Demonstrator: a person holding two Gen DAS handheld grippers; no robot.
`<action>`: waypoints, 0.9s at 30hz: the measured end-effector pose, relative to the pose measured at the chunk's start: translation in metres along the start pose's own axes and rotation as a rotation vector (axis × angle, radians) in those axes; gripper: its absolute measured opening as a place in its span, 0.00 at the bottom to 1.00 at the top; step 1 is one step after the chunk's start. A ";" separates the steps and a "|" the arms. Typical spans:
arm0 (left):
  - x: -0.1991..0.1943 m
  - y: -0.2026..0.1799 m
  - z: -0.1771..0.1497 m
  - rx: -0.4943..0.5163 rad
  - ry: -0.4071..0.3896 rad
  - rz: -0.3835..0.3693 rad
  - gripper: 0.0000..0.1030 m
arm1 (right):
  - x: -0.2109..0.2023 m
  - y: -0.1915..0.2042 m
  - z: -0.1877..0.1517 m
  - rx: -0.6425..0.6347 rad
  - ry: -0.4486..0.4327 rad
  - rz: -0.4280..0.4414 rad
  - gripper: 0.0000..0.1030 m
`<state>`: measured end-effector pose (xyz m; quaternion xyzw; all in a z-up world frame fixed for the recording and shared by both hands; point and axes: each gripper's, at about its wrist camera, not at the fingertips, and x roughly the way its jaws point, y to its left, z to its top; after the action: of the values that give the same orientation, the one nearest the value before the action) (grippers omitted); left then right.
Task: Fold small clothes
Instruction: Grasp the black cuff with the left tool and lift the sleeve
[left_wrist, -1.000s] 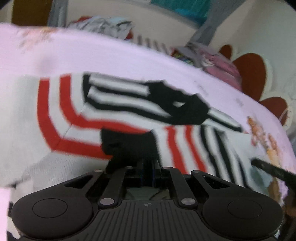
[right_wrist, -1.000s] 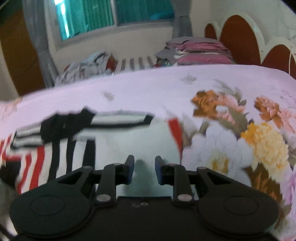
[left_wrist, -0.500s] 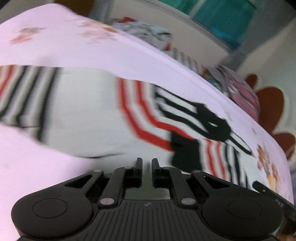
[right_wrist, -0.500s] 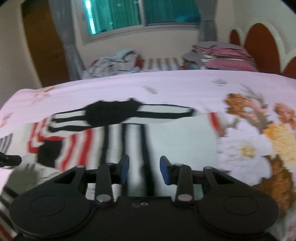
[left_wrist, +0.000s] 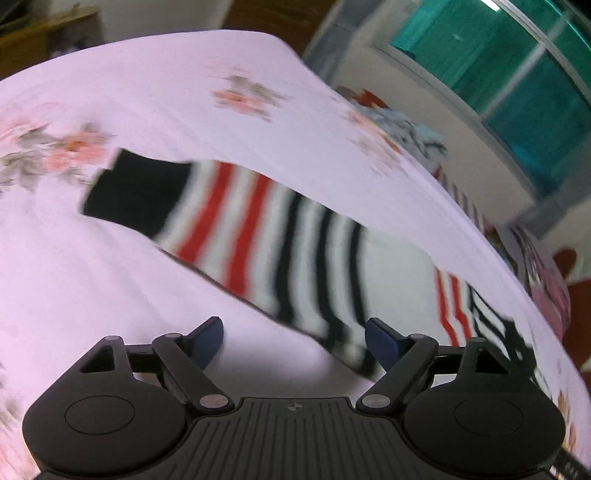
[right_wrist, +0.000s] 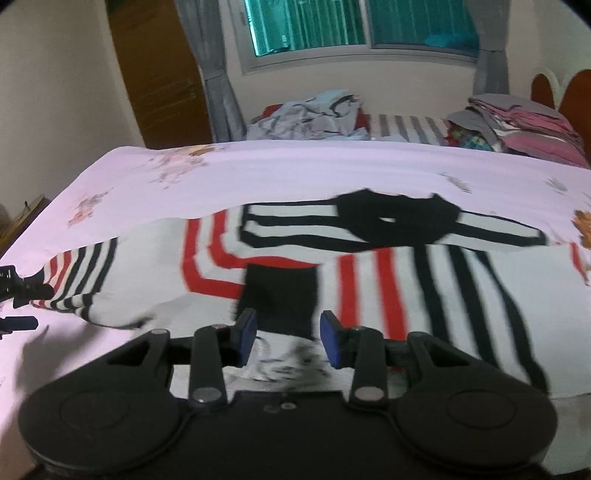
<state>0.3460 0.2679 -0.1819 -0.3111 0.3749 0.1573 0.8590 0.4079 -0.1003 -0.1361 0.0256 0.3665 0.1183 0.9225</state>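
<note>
The striped sweater (right_wrist: 369, 273) is lying spread on the bed (right_wrist: 295, 166), its outstretched sleeve (left_wrist: 236, 225) running crosswise just ahead of the left gripper (left_wrist: 293, 338), whose jaws have just been opening, empty; the right gripper (right_wrist: 288, 334) is hovering part-open over the hem.

Striped sweater (right_wrist: 369, 280) on floral bedsheet (right_wrist: 295, 173)

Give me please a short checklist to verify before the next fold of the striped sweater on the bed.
1. Left gripper free: ok, jaws just opened wide, nothing between them.
2. Right gripper free: ok, open above the sweater.
3. Left sleeve laid out straight: ok, it lies on the bed.
4. Other sleeve folded in: ok, its black cuff lies on the body.
5. Hem flat: cannot tell, the right gripper hides it.
</note>
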 end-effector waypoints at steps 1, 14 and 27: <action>0.002 0.010 0.005 -0.022 -0.006 0.004 0.81 | 0.003 0.006 0.001 -0.003 0.001 -0.001 0.36; 0.040 0.061 0.039 -0.121 -0.060 -0.071 0.80 | 0.039 0.031 0.011 0.006 0.014 -0.084 0.36; 0.040 0.078 0.039 -0.212 -0.119 -0.089 0.30 | 0.077 0.011 0.029 0.042 0.035 -0.197 0.35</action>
<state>0.3544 0.3541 -0.2235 -0.4067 0.2902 0.1759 0.8482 0.4803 -0.0703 -0.1649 0.0067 0.3855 0.0199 0.9225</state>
